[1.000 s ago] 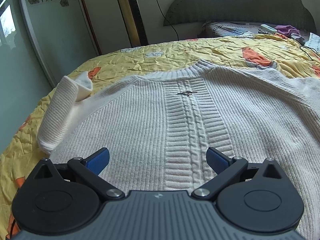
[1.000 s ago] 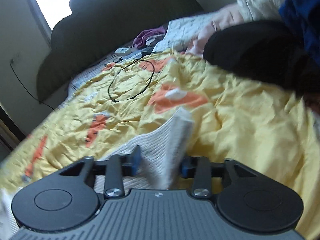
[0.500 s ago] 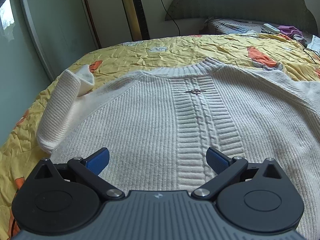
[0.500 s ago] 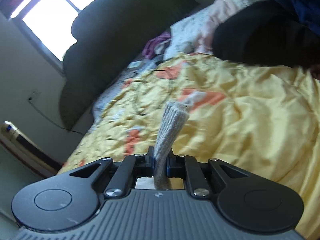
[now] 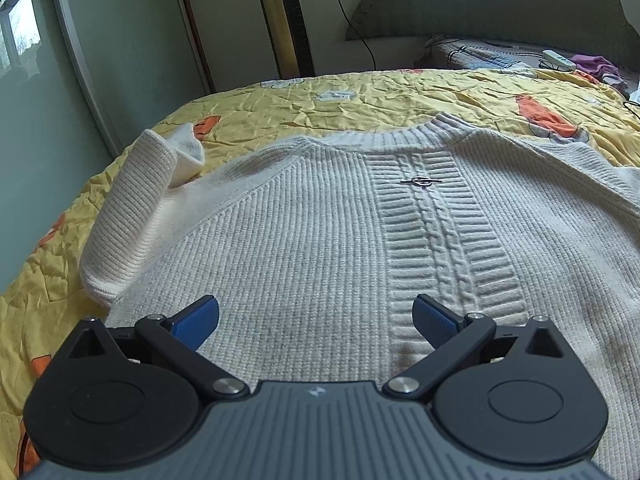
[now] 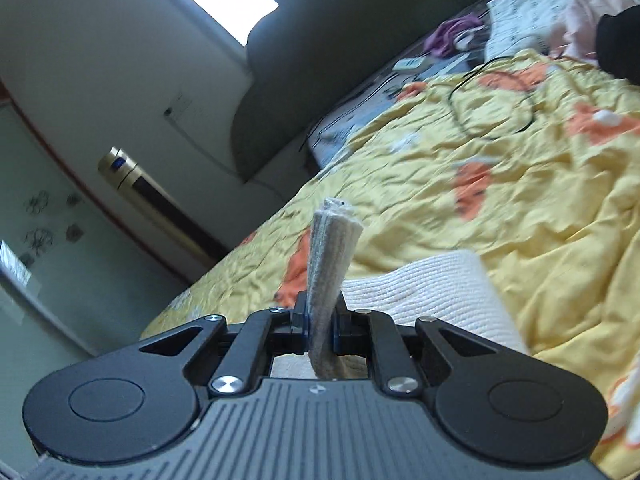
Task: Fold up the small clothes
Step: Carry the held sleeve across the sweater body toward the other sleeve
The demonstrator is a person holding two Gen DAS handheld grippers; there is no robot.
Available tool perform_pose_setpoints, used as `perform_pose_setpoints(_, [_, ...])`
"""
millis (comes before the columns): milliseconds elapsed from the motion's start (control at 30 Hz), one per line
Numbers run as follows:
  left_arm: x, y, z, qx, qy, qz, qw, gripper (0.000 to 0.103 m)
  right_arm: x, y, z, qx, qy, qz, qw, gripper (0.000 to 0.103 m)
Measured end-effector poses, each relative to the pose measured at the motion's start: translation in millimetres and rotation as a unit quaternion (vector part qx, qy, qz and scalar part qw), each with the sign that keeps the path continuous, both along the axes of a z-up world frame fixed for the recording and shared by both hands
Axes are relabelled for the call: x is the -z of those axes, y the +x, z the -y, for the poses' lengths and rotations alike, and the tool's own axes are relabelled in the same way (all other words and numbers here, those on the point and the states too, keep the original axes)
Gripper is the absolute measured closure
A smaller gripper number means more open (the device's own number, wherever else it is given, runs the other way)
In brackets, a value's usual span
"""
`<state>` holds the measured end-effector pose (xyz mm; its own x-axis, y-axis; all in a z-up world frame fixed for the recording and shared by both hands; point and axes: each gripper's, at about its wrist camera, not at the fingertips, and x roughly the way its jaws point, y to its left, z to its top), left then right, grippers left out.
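A cream ribbed knit sweater (image 5: 320, 240) lies spread flat on the yellow bedspread (image 5: 360, 96), neck away from me, a small metal pin (image 5: 421, 181) on its cable-knit centre. Its left sleeve (image 5: 132, 208) is folded back beside the body. My left gripper (image 5: 316, 314) hovers open over the sweater's lower part, blue pads wide apart, nothing between them. In the right wrist view my right gripper (image 6: 321, 326) is shut on the sweater's sleeve cuff (image 6: 330, 256), which sticks up between the pads, lifted above more of the sweater (image 6: 424, 296).
A dark headboard (image 6: 320, 80) and pillows stand at the bed's far end. A black cable loop (image 6: 492, 100), a remote and purple cloth (image 6: 452, 34) lie near there. A gold tower appliance (image 5: 286, 20) and a glass wardrobe door (image 5: 60, 80) stand left of the bed.
My right gripper shut on the sleeve cuff, lifted it off the bed and swung left toward the wardrobe side. The left gripper stayed open, drifting slightly over the sweater.
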<state>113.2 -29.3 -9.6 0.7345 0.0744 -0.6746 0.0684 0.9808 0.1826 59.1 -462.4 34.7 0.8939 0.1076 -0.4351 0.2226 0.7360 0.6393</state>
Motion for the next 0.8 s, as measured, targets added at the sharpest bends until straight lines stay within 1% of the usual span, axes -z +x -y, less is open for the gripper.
perform_pose_setpoints(167, [2,2,-7,-0.007,-0.008,-0.002,0.9999,0.0,7,13,-38,-0.03,-0.001,-0.016,0.999,0.088])
perform_pose_setpoints(300, [4,4,-11,-0.011,-0.011,-0.004,0.9999,0.0,10,22,-67,-0.045,-0.015,-0.033,0.998,0.088])
perform_pose_setpoints(433, [5,5,-18,-0.017,-0.016,-0.006,0.9997,0.0,10,29,-89,-0.062,-0.014,-0.034,0.997,0.088])
perform_pose_setpoints(600, [6,5,-30,-0.026,-0.022,-0.008,0.9994,0.0,3,36,-120,-0.081,-0.048,-0.039,0.995,0.088])
perform_pose_setpoints(800, [6,5,-42,-0.035,-0.029,-0.008,0.9989,0.0,2,48,-147,-0.1,-0.053,-0.042,0.993,0.088])
